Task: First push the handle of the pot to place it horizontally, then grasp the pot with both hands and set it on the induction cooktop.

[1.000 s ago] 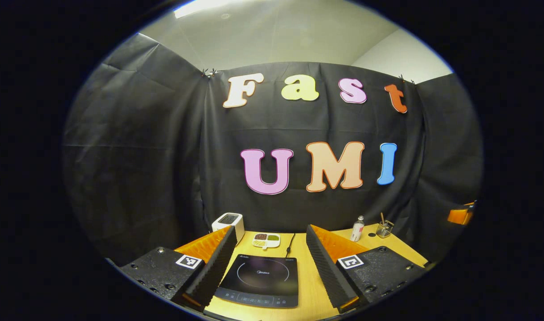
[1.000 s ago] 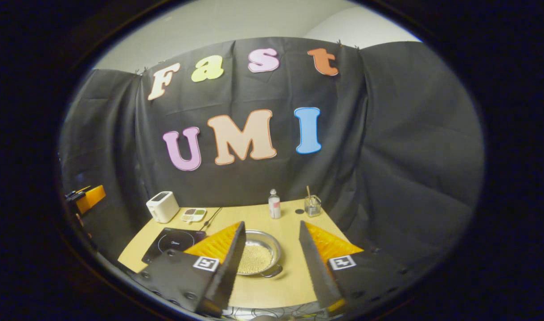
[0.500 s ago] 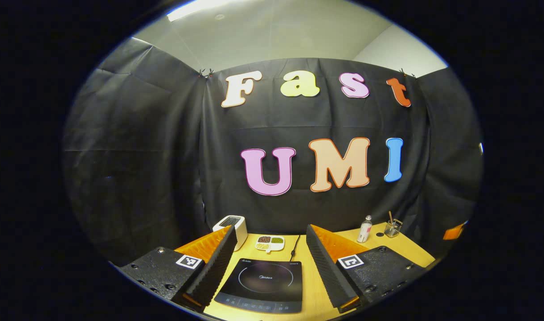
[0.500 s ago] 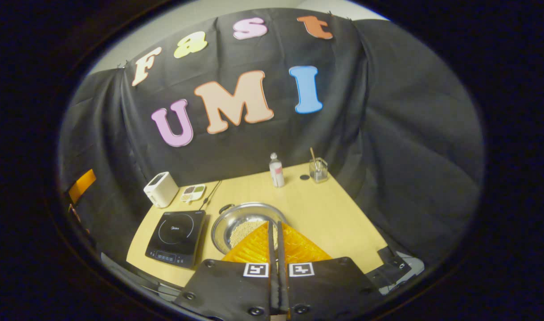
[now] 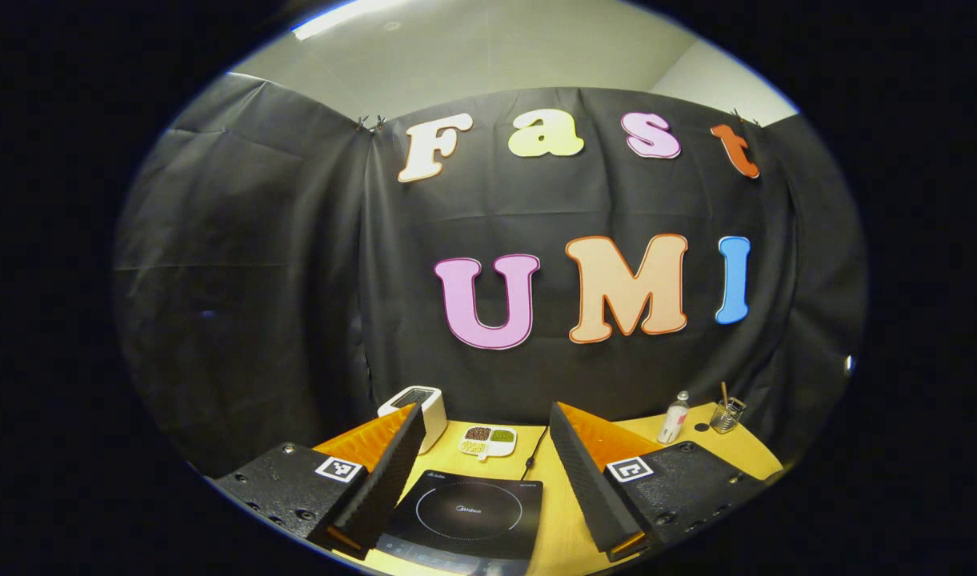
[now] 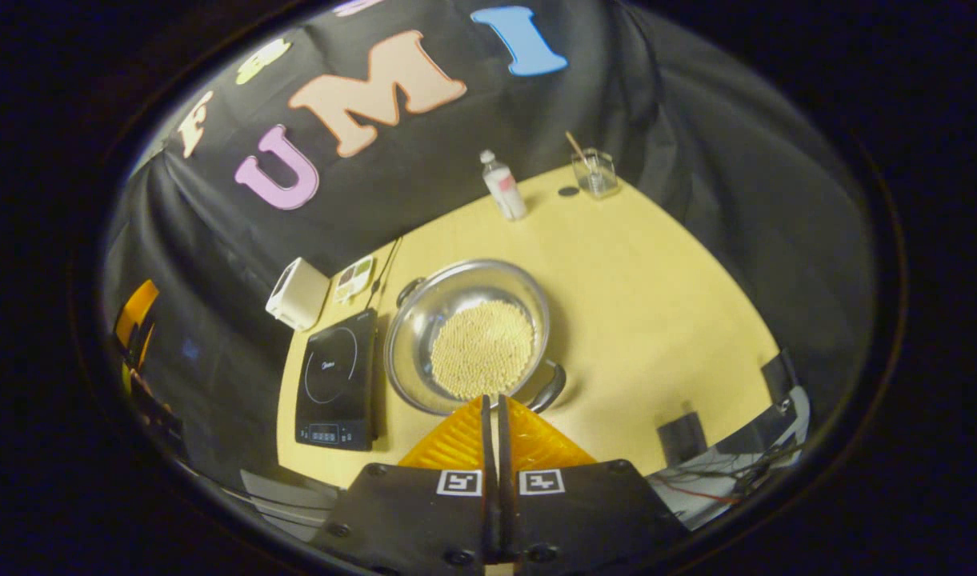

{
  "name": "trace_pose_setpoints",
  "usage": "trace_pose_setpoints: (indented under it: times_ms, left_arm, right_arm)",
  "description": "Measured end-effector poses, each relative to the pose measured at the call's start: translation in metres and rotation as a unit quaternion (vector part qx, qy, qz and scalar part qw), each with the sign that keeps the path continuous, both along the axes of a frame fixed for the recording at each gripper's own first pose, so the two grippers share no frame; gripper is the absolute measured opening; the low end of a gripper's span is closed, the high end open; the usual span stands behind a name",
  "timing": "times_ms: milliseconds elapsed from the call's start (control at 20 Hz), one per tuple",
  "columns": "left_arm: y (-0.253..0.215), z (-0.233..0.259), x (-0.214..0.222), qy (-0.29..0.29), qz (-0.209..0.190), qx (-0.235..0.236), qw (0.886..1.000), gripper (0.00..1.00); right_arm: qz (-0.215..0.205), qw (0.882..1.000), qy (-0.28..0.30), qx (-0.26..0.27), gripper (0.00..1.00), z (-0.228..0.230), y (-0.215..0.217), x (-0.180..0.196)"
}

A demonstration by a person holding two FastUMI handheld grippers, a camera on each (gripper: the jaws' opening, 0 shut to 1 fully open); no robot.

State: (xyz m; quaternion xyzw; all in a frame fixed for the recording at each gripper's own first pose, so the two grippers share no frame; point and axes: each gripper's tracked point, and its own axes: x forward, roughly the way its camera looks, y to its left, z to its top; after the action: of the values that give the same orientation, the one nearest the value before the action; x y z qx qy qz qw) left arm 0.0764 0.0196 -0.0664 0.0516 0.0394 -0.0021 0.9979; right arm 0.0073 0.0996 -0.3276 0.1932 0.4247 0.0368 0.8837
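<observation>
A steel pot with pale beans inside stands on the yellow table in the right gripper view. One dark loop handle points toward me at the near right, the other handle sits at the far left. My right gripper is shut, with nothing between its fingers, its tips hovering above the pot's near rim beside the near handle. The black induction cooktop lies just left of the pot. My left gripper stands open above the cooktop, which lies between its two fingers.
At the back of the table stand a white toaster, a small sectioned dish, a plastic bottle and a glass with a stick. The cooktop's cord runs back past the dish. Cables hang off the near right edge.
My right gripper went from open to shut, then tipped downward and moved in over the pot's near rim. The left gripper's view drifted slightly, staying open over the cooktop.
</observation>
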Motion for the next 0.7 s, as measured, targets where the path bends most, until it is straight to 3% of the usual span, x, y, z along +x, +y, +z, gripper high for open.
trace_pose_setpoints:
  times_ms: [50, 200, 450, 500, 700]
  left_arm:
    - [-0.007, -0.002, 0.004, 0.003, -0.001, 0.0, 1.0, 0.92]
    - [-0.026, -0.007, 0.016, 0.011, -0.006, 0.007, 1.0, 0.95]
    - [-0.053, -0.004, 0.031, 0.006, -0.005, 0.023, 1.0, 0.99]
    - [-0.055, -0.005, 0.032, 0.005, -0.002, 0.024, 1.0, 0.94]
    - [-0.068, -0.009, 0.033, 0.01, -0.002, 0.013, 1.0, 0.96]
  right_arm:
    - [0.004, 1.0, 0.022, 0.013, 0.03, -0.013, 0.003, 0.001]
    - [0.014, 0.996, 0.075, 0.046, 0.03, -0.039, 0.011, 0.001]
    - [0.027, 0.985, 0.155, 0.074, 0.03, -0.081, 0.018, 0.003]
    - [0.026, 0.982, 0.169, 0.081, 0.03, -0.087, 0.018, 0.003]
    - [0.026, 0.971, 0.22, 0.087, 0.03, -0.114, 0.022, 0.001]
